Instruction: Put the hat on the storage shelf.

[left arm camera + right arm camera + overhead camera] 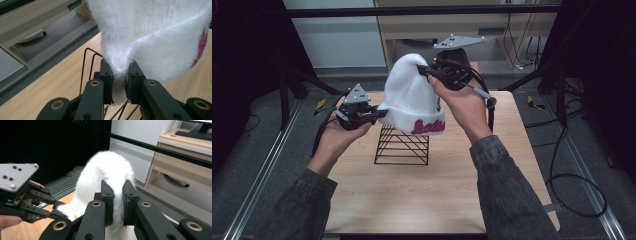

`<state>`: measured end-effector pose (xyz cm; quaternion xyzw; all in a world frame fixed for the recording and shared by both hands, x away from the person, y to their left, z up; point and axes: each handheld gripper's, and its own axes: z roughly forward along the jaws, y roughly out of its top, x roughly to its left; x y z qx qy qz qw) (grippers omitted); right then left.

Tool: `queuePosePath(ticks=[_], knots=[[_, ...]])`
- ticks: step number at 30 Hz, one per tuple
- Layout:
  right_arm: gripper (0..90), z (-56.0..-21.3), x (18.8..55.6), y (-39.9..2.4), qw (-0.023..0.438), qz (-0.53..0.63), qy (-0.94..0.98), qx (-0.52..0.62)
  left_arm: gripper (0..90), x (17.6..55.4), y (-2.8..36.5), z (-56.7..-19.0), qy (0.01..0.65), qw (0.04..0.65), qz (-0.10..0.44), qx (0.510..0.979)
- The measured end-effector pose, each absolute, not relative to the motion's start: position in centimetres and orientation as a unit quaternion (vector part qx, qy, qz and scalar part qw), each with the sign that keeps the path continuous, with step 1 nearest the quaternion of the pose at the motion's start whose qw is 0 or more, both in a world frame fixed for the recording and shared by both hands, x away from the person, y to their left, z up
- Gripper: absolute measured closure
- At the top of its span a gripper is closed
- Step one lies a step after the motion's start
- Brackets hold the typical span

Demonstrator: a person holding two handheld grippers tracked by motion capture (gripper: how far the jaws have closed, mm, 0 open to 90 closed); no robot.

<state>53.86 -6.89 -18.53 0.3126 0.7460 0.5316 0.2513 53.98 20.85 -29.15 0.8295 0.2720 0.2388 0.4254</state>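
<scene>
A fluffy white beanie (412, 97) with pink lettering on its cuff hangs in the air over a black wire stand (402, 145). My left gripper (381, 113) is shut on the cuff's left edge; in the left gripper view the white knit (150, 37) is pinched between the jaws of the left gripper (120, 75). My right gripper (424, 70) is shut on the beanie's crown at the top right. In the right gripper view the fuzzy crown (107, 170) is squeezed between the jaws of the right gripper (117, 192), and the left gripper (60, 213) shows at lower left.
The wooden table (422, 195) lies under the stand, with bare surface toward me. Black frame legs (287, 95) stand at both sides, and cables (562, 165) trail on the floor to the right. A desk unit (492, 30) stands behind the table.
</scene>
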Motion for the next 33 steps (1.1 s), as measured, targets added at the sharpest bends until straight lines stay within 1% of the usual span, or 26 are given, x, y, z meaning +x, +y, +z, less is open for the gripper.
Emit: queuePosePath(ticks=[11,21,33], knots=[[82.5,-20.1,55.5,-5.5,0.245,0.517,0.755,0.319,78.2,54.4,23.1,-30.1,0.295,0.42,0.239,0.824],[82.5,-21.3,57.0,-4.9,0.24,0.51,0.759,0.326,78.3,55.2,23.5,-30.8,0.303,0.405,0.244,0.827],[82.4,-22.6,56.7,-4.1,0.235,0.5,0.772,0.313,78.4,55.3,24.3,-32.6,0.31,0.394,0.246,0.829]])
